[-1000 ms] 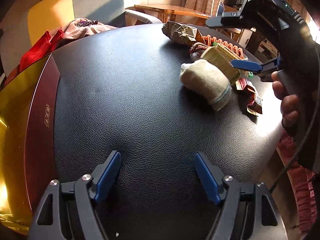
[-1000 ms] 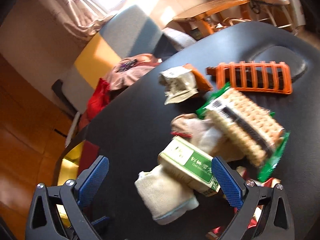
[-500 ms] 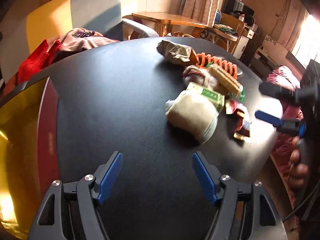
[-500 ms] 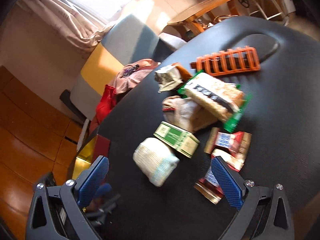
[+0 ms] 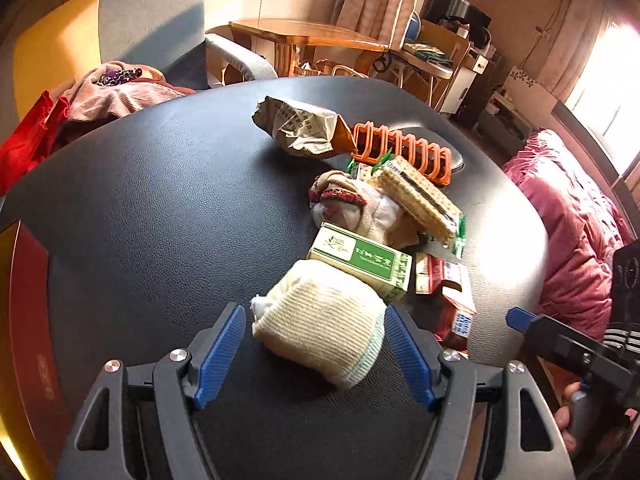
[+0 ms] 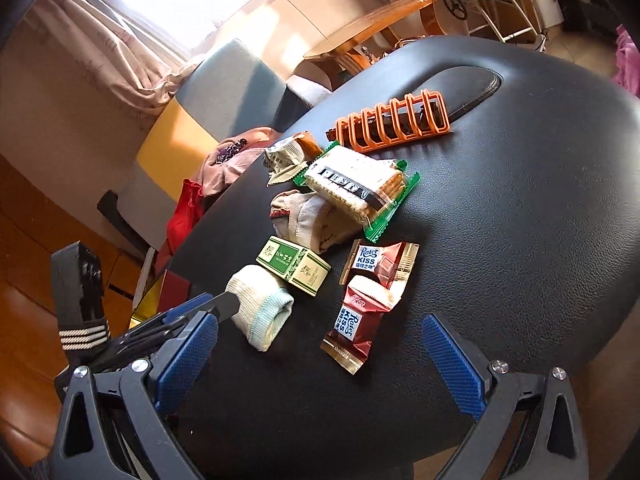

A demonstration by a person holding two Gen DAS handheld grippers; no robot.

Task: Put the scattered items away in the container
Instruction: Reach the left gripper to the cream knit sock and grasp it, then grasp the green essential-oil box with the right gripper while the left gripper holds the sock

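Scattered items: all sitting in a loose heap on the black desk [image 5: 152, 208], none in the container.
Container: red-and-gold box [image 5: 28, 320] at the desk's left edge; what it holds is out of view.
Left hand-held gripper [image 5: 316, 356]: jaws apart, straddling the rolled cream sock [image 5: 320, 320], not yet pinching.
Right hand-held gripper [image 6: 320, 364]: spread wide, holding nothing, hovering near the chocolates.
Count: two sock bundles, cream and grey [image 6: 308, 220]; one green box [image 6: 294, 264]; one cracker pack [image 6: 356, 188]; one crumpled packet [image 5: 300, 128]; one orange rack [image 6: 394, 124]; two chocolate wrappers [image 6: 360, 316].
Left to do: everything on show.

The left wrist camera looks low and close, a rolled sock [image 5: 320, 322] between its fingers; the right wrist camera looks from higher, sharing that sock [image 6: 260, 306] and the table [image 6: 520, 220].
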